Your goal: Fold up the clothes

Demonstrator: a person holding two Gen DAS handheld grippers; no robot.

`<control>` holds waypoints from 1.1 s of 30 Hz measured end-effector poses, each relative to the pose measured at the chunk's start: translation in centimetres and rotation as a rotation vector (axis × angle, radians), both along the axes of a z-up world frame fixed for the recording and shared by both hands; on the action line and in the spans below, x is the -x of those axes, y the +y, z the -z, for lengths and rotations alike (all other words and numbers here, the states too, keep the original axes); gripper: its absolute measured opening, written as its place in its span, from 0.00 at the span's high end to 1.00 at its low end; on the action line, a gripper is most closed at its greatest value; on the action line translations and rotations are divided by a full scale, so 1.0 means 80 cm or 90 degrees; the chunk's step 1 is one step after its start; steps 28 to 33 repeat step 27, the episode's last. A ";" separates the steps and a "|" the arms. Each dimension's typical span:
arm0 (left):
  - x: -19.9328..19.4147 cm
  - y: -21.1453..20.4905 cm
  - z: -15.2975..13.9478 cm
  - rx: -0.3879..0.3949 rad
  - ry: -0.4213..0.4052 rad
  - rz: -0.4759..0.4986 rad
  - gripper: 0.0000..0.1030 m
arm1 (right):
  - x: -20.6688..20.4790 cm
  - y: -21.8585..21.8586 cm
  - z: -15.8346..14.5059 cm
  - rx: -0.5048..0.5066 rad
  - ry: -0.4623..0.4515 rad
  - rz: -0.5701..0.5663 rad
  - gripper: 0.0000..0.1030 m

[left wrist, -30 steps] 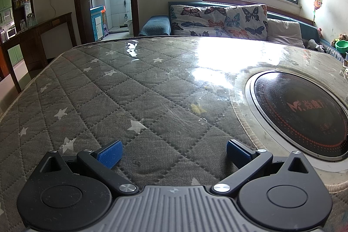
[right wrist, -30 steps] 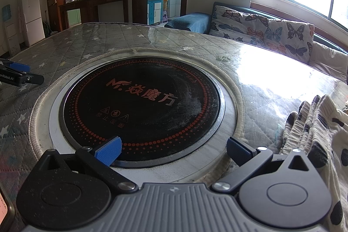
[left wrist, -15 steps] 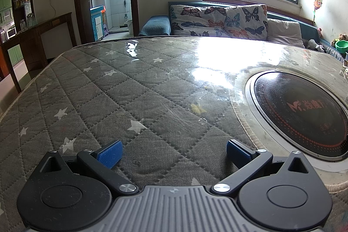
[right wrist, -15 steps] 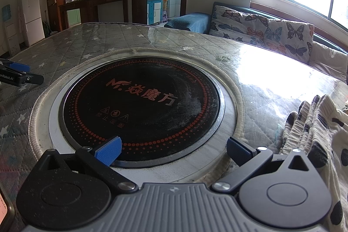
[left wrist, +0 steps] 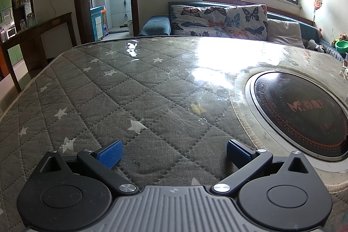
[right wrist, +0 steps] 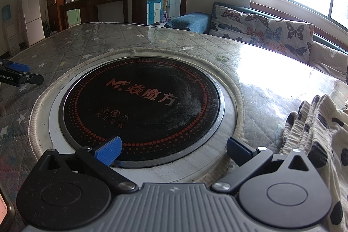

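Note:
A cream garment with dark spots [right wrist: 315,129] lies bunched on the table at the right edge of the right wrist view, just right of my right gripper [right wrist: 174,150]. That gripper is open and empty, low over the near rim of the round black hob. My left gripper [left wrist: 174,152] is open and empty, low over the grey quilted star-pattern table cover [left wrist: 130,88]. The garment does not show in the left wrist view. The left gripper's fingers also show in the right wrist view [right wrist: 19,75] at the far left.
A round black induction hob [right wrist: 141,108] with red lettering sits in the table, ringed by a cream cord border; it also shows in the left wrist view [left wrist: 300,112]. A sofa with butterfly cushions [left wrist: 217,21] stands behind the table. A dark wooden sideboard [left wrist: 32,40] stands at the left.

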State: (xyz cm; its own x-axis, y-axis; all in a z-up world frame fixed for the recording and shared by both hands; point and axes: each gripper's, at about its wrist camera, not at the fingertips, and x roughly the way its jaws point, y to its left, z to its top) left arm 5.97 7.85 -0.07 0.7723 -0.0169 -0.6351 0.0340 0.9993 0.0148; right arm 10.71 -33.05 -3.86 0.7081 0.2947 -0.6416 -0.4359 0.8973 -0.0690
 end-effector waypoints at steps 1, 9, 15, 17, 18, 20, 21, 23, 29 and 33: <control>0.000 -0.001 0.000 0.000 0.000 0.000 0.00 | 0.000 0.000 0.000 0.000 0.000 0.000 0.00; 0.001 -0.002 0.000 0.002 0.000 0.000 0.00 | 0.000 0.000 0.000 -0.001 0.000 0.000 0.00; 0.001 -0.001 0.000 0.001 0.000 0.000 0.00 | 0.000 0.000 0.000 -0.001 0.001 0.000 0.00; 0.001 0.001 0.000 0.001 0.000 0.000 0.00 | 0.000 0.000 0.000 -0.001 0.001 0.000 0.00; 0.001 0.001 0.000 0.001 0.001 0.000 0.00 | 0.000 0.000 0.000 -0.001 0.001 0.000 0.00; 0.000 0.002 0.000 0.002 0.000 0.000 0.00 | 0.000 0.000 0.000 -0.001 0.001 0.000 0.00; 0.000 0.002 0.000 0.002 0.000 0.000 0.00 | 0.000 0.000 0.000 -0.001 0.001 0.000 0.00; 0.000 0.003 0.000 0.002 0.000 0.000 0.00 | 0.000 0.000 0.000 -0.001 0.001 0.000 0.00; 0.000 0.002 0.000 0.001 0.000 0.000 0.00 | 0.000 0.000 0.000 -0.001 0.001 0.000 0.00; 0.000 0.002 0.000 0.001 0.000 0.000 0.00 | 0.000 0.000 0.000 -0.001 0.001 0.000 0.00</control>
